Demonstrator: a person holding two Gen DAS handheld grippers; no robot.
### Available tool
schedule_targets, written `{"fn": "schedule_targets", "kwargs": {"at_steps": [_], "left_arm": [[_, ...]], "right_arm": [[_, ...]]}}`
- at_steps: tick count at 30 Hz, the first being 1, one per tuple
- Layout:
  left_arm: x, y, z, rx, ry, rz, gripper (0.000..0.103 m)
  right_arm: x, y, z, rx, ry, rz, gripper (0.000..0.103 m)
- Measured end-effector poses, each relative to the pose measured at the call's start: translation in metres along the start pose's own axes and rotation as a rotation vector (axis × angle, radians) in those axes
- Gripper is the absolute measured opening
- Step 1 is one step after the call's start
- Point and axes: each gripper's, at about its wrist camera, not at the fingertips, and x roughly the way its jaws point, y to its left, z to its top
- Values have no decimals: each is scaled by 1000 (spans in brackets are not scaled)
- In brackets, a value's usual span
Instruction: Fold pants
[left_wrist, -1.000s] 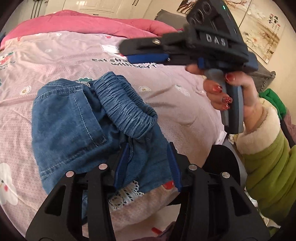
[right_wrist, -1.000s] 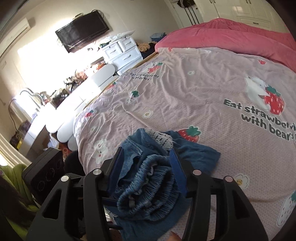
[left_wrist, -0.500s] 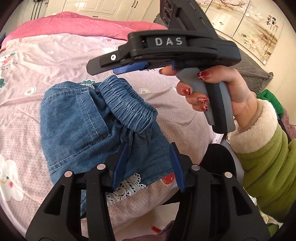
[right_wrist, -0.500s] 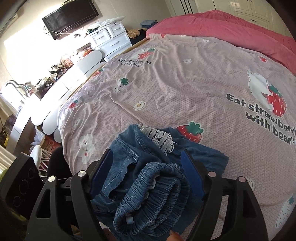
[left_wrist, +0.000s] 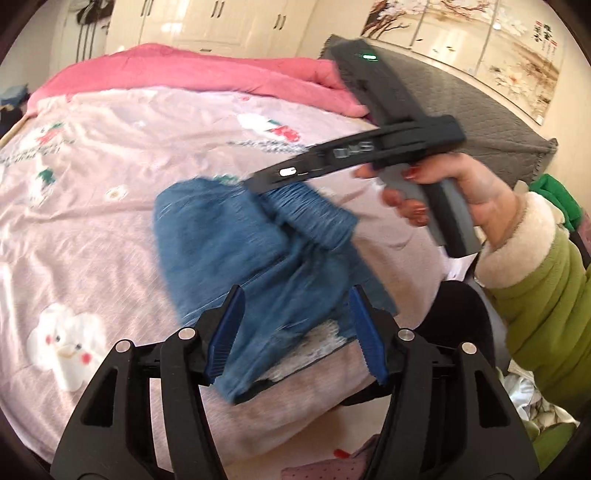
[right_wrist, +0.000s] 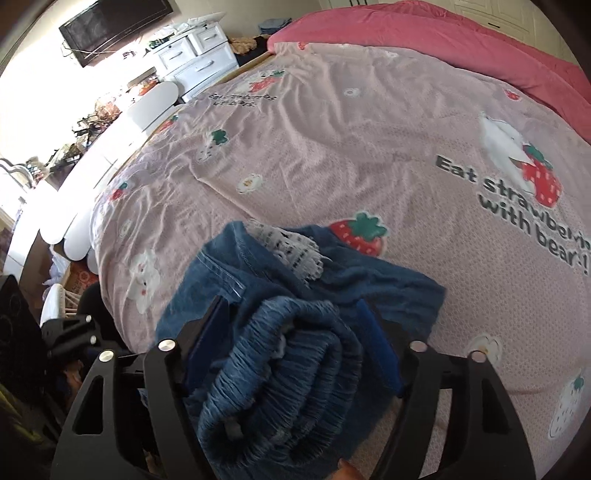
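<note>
Pants (left_wrist: 236, 240), blue denim, bunched on the pink bedspread (left_wrist: 92, 221) near the bed's foot edge, white lace trim (right_wrist: 291, 247) peeking out of the folds. My left tongs (left_wrist: 295, 332) are spread apart, hovering just above the lower part of the heap, nothing between the blue pads. My right tongs (right_wrist: 291, 347) sit over the ribbed elastic waistband (right_wrist: 280, 369), one pad on each side of the roll with gaps showing, so apart rather than clamped. From the left camera the picture is smeared, and my right hand (left_wrist: 454, 188) grips the handle above the waistband.
</note>
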Motion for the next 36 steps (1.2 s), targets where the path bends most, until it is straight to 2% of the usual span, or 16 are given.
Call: {"fn": "schedule_targets", "kwargs": {"at_steps": [4,8,12,15,20,24,25,29,34,35,36], "left_arm": [[1,17,-7,-28,18,19,50],[-4,22,-10,-23,14,28,50],[6,1,-13,39,31,3,38],[13,-15,-12,100,23,25,32],[25,-23,-10,119,33,26,18],[29,-30,-17,141,56,3,13],[30,-32,-19,144,63,-5,13],[40,-47,-30,216,96,-2,13],[46,-49,-36,229,117,-14,13],[47,-49,-37,230,117,-13,13],[48,-48,-38,229,118,-12,13]], "right_arm": [[-21,-8,-10,34,-53,33,71],[-37,-13,-11,34,-79,17,71],[-31,-12,2,37,-76,16,73],[-16,-1,16,21,-58,31,73],[15,22,40,-63,4,18,72],[39,27,46,-74,88,-5,44],[40,27,45,-75,94,-8,40],[40,24,34,-82,120,-22,40],[37,24,21,-120,148,-39,40],[37,26,19,-131,144,-55,38],[37,29,19,-152,136,-76,22]]}}
